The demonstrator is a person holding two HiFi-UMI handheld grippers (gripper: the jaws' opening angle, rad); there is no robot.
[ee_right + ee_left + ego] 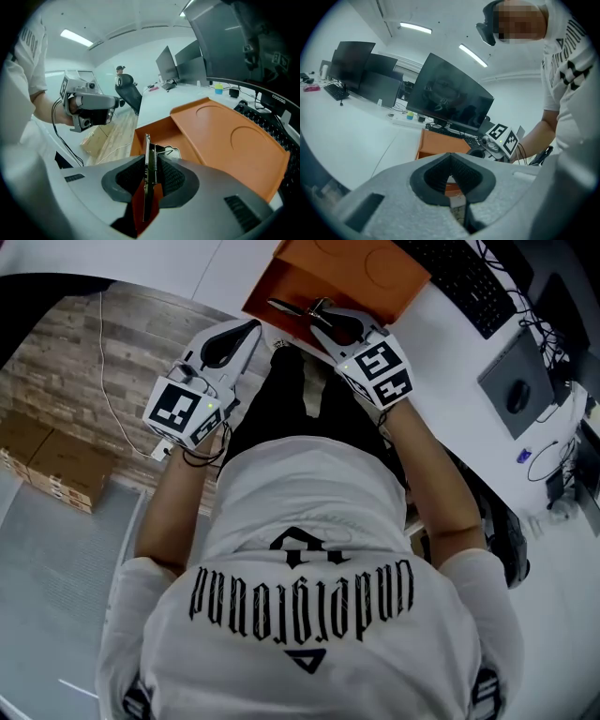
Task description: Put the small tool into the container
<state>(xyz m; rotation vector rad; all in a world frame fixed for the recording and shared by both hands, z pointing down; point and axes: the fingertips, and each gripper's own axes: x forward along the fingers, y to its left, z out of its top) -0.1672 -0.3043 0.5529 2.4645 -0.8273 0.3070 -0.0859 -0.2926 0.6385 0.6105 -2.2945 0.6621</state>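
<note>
One small tool [147, 183] between right fingers [171, 175]

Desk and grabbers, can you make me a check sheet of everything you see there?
Surface: white desk, carrying the box and computer gear.
Job's things: small tool, thin metal with a spring, not yet in the orange container, which stands open with its lid tipped back.
Clutter: keyboard, mouse on a grey pad, dark monitors.
Grippers: right gripper shut on the small tool, before the container's opening; left gripper shut, nothing in it.
Cables: white cable on the floor; tangle of cables beside the keyboard.
Surroundings: wood-look floor, cardboard boxes.
</note>
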